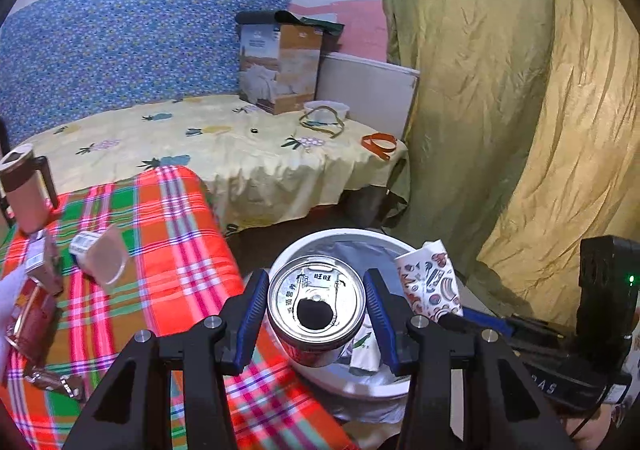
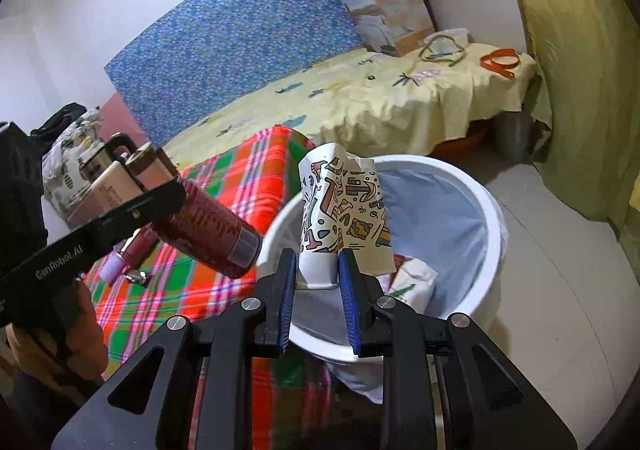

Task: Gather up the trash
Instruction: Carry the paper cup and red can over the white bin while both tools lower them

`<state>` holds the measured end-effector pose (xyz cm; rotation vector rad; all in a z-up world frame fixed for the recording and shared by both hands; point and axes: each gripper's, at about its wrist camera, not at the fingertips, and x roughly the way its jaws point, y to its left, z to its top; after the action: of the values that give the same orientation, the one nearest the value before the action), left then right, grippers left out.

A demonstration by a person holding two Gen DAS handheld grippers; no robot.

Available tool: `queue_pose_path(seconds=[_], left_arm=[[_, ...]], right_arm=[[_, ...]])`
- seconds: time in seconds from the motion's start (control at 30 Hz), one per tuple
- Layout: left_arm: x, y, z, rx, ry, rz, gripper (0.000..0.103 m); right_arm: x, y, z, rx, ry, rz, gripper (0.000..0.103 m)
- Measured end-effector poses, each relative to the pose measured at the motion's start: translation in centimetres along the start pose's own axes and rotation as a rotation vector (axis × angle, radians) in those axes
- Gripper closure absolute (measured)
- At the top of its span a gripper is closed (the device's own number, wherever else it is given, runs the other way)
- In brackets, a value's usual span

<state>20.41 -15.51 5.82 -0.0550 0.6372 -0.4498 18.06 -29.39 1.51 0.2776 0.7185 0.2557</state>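
Left wrist view: the left gripper (image 1: 316, 314) grips a red drink can (image 1: 316, 306), its silver top with the opened mouth facing the camera, a blue pad (image 1: 253, 316) pressed to each side. The can hangs over the near rim of a white bin (image 1: 296, 250) lined with a pale bag, which fills the centre of the frame. At about 3 o'clock from the can stands a crumpled patterned paper cup (image 1: 430, 284), held from the right by the right gripper (image 1: 452, 316), of which only the black body and a blue pad edge show. Inside the bin, just below the can, lies a scrap of white paper with a green print (image 1: 366, 350). At 9 o'clock a red, green and orange plaid cloth (image 1: 168, 250) carries more litter: a toppled clear cup (image 1: 102, 254), wrappers and a brown-lidded mug (image 1: 24, 186). At 12 o'clock a yellow fruit-print cloth (image 1: 224, 146) bears a cardboard box (image 1: 280, 66) and an orange strap (image 1: 379, 144).

Right wrist view: the right gripper (image 2: 318, 278) is closed on the base of the patterned paper cup (image 2: 344, 206), whose squashed body rises toward 12 o'clock over the bin's near rim (image 2: 490, 210). The bin opens toward 2 o'clock, with the printed paper scrap (image 2: 412, 282) lying inside. At 9 o'clock the left gripper (image 2: 192, 210) holds the red can (image 2: 212, 234) tilted, its base pointing at the bin's left rim and just beside the cup. The plaid cloth (image 2: 224, 178) lies beneath the can.
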Motion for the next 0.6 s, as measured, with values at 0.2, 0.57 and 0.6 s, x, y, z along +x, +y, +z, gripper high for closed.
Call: queue_pose_path(seconds=[0.2,0.57,0.6], left_arm=[[2.2,-1.0,-0.1,0.011,0.027,-0.025,0.054],[5.5,-0.3,-1.8,0.001,0.104,-0.030,0.054],[5.6,-0.2,-2.0,0.000,0.107,-0.032,0.054]], right_arm=[[0.8,-1.1,-0.2,0.013,0.035,-0.021,0.079],[2.1,-2.2,-0.9,0.042,0.111,-0.025,0.077],[2.1,-2.2,-1.0,0.045,0.112,-0.026,0.077]])
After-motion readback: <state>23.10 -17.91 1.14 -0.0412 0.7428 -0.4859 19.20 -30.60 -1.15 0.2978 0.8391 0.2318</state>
